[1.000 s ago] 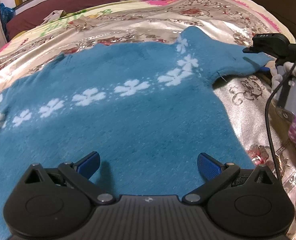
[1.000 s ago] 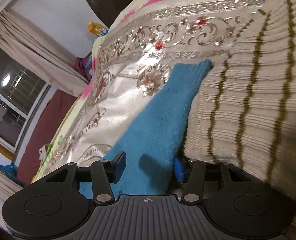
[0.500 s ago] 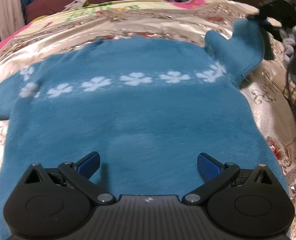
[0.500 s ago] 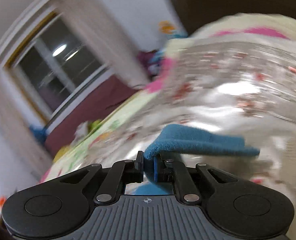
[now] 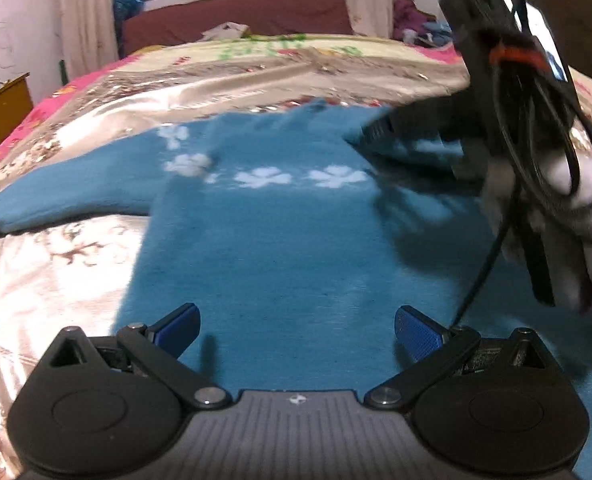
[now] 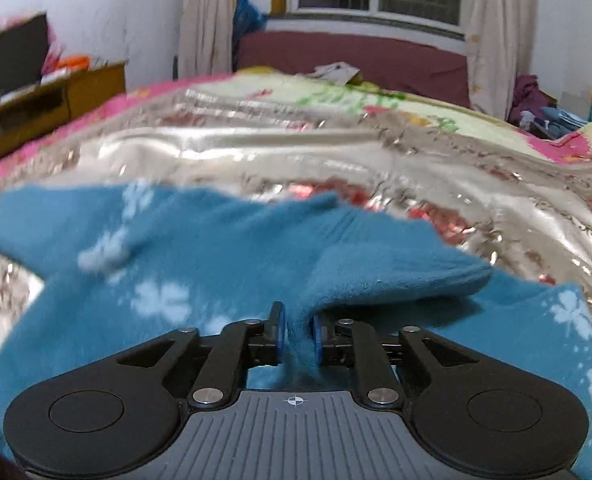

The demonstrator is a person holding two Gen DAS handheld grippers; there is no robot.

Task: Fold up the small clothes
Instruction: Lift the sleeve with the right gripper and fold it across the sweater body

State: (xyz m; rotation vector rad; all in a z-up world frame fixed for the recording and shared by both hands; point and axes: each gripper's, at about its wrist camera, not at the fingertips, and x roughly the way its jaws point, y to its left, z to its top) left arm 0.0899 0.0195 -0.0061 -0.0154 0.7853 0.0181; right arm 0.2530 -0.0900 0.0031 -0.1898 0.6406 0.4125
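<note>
Left view: left gripper (image 5: 296, 330) spread wide, nothing between its fingers, blue sweater (image 5: 279, 248) flat on the bedspread (image 5: 47, 280) directly ahead and under it — right view: right gripper (image 6: 296, 334) clenched on the sweater's sleeve (image 6: 380, 268), which drapes ahead-right over the body.
</note>
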